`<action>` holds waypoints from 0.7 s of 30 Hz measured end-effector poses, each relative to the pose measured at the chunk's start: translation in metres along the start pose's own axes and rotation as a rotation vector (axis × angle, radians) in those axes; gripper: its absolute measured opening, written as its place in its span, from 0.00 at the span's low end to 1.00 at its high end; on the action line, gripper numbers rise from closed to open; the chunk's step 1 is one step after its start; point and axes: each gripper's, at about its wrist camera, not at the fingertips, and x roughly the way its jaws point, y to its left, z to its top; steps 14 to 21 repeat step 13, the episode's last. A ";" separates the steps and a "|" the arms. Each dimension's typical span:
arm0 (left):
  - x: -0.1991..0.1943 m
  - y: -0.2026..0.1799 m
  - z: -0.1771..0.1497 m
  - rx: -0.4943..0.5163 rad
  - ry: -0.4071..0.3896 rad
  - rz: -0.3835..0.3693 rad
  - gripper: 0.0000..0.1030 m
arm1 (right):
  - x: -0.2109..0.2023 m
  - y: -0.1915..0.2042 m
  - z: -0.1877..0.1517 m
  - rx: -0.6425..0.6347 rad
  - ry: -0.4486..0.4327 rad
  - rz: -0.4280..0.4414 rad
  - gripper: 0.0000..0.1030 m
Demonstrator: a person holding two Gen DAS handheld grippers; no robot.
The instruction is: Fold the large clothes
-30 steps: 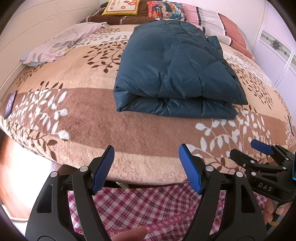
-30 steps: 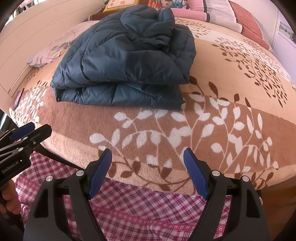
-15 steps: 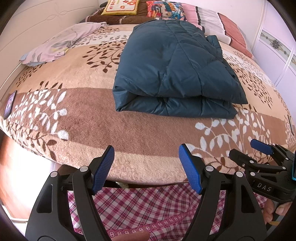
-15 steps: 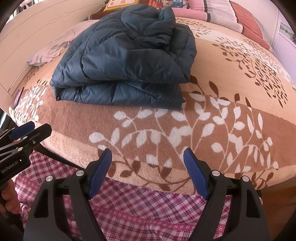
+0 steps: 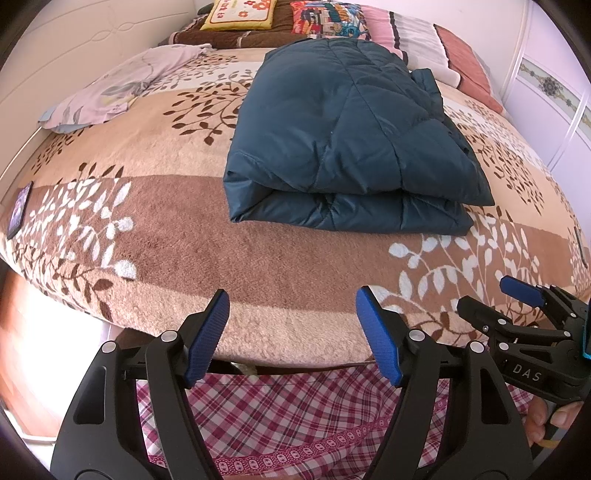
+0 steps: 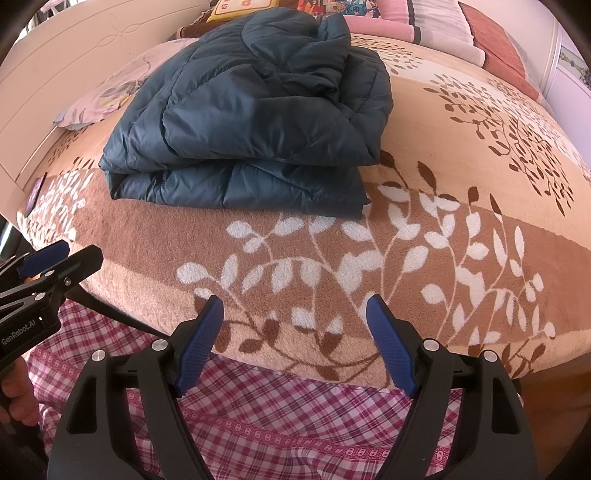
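Observation:
A dark teal padded jacket (image 5: 343,136) lies folded into a thick bundle on the brown leaf-patterned blanket (image 5: 155,236); the right wrist view shows the jacket (image 6: 251,110) from the other side. My left gripper (image 5: 291,306) hangs open over the bed's near edge, well short of the jacket, nothing between its blue pads. My right gripper (image 6: 295,310) is likewise open and empty at the near edge. Each gripper shows in the other's view: the right gripper (image 5: 491,299) at the lower right, the left gripper (image 6: 62,254) at the lower left.
A pale lilac garment (image 5: 122,88) lies crumpled at the bed's far left. Pillows (image 5: 325,18) line the headboard end. A dark phone-like slab (image 5: 19,210) rests near the left edge. Red checked fabric (image 5: 288,413) hangs below the blanket's edge. White cupboard doors (image 5: 554,96) stand to the right.

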 end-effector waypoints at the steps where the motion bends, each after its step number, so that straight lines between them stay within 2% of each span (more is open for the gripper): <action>1: 0.000 0.000 0.000 0.000 0.000 -0.002 0.69 | 0.000 0.000 0.001 -0.001 -0.001 0.000 0.75; 21: 0.002 0.003 0.002 0.005 0.011 0.001 0.68 | 0.001 -0.003 -0.001 -0.004 0.005 0.002 0.75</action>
